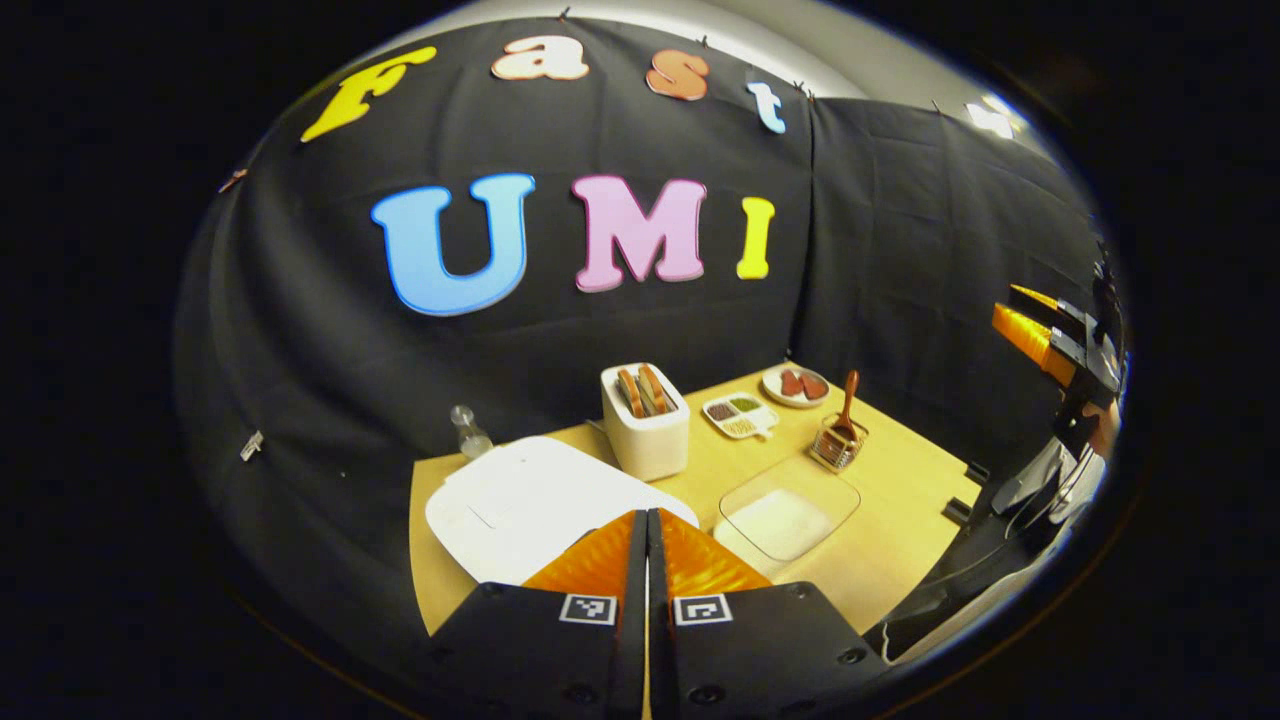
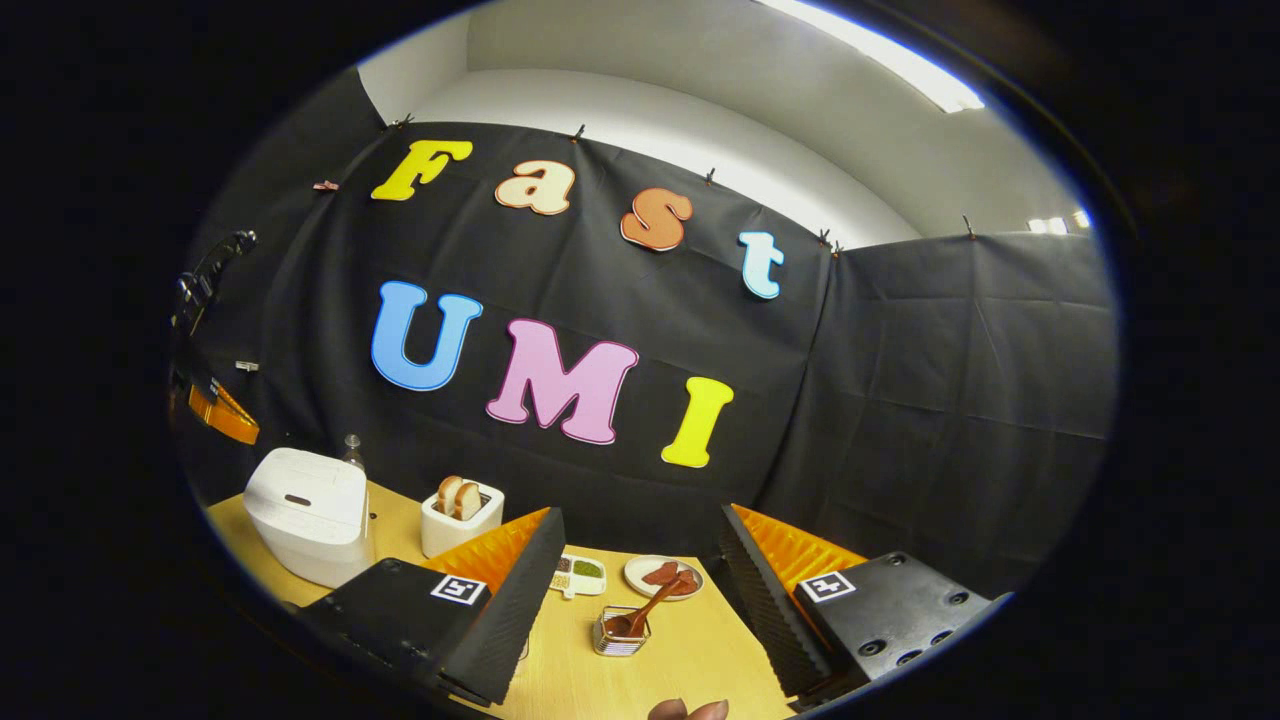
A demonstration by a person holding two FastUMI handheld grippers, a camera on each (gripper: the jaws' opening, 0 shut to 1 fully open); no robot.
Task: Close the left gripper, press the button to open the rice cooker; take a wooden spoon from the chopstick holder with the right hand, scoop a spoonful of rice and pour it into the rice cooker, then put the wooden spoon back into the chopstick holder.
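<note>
The white rice cooker (image 1: 520, 505) sits with its lid down at the near left of the wooden table; it also appears as a white rice cooker (image 2: 308, 515) at the left in the right gripper view. My left gripper (image 1: 647, 525) is shut, its tips hovering just above the cooker's near right corner. A wooden spoon (image 1: 849, 398) stands in the wire chopstick holder (image 1: 838, 445). My right gripper (image 2: 640, 545) is open, high above the table, with the spoon (image 2: 650, 608) and holder (image 2: 620, 635) between its fingers farther off. A clear tray of rice (image 1: 788, 517) lies beside the cooker.
A white toaster (image 1: 646, 420) with bread slices stands behind the cooker, with a small clear bottle (image 1: 468, 430) to its left. A divided dish (image 1: 738, 414) and a plate (image 1: 796, 385) lie at the back. The right gripper (image 1: 1050, 340) and a hand show at the far right.
</note>
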